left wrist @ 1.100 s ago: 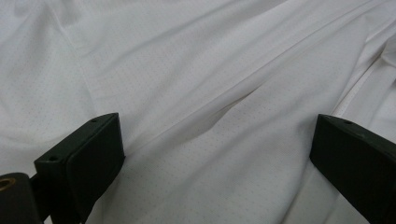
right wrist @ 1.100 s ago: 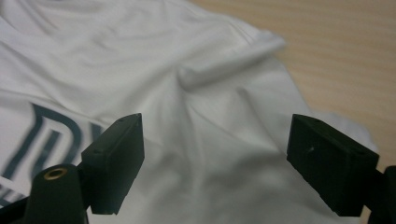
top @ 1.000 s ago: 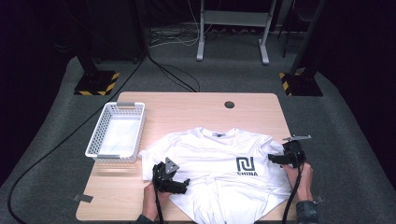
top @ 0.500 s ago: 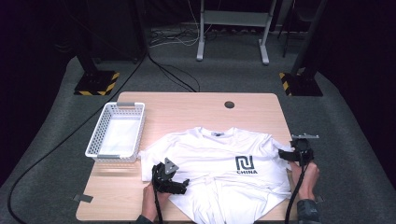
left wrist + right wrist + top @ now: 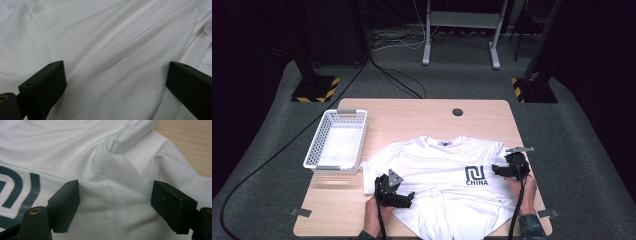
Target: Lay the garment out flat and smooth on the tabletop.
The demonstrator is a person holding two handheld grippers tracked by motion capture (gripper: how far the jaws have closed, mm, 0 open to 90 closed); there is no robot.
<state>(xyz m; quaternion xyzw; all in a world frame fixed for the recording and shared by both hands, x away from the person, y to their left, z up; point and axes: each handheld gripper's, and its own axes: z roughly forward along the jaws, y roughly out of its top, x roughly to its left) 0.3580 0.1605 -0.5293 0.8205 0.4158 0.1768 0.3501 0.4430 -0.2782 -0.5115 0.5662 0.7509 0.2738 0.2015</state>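
White T-shirt (image 5: 439, 175) lay spread on the wooden counter (image 5: 412, 117), right of the white basket (image 5: 337, 141). Left tool (image 5: 404, 197) hovered wide over its lower left; right tool (image 5: 499, 170), jaws just widening, straddled its right sleeve seam.

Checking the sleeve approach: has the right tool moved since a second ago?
Yes. The right tool slid left, inward over the T-shirt, toward its printed logo.

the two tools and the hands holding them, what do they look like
Both are black. The left tool carries a grey three-cornered plate on top, and the right tool has a flat grey plate too. A black cable trails back from each along the forearm. Up close, each has two blocky matte black jaws with small screw holes and a brass-coloured fitting at the base. A dark cuff shows at the right wrist.
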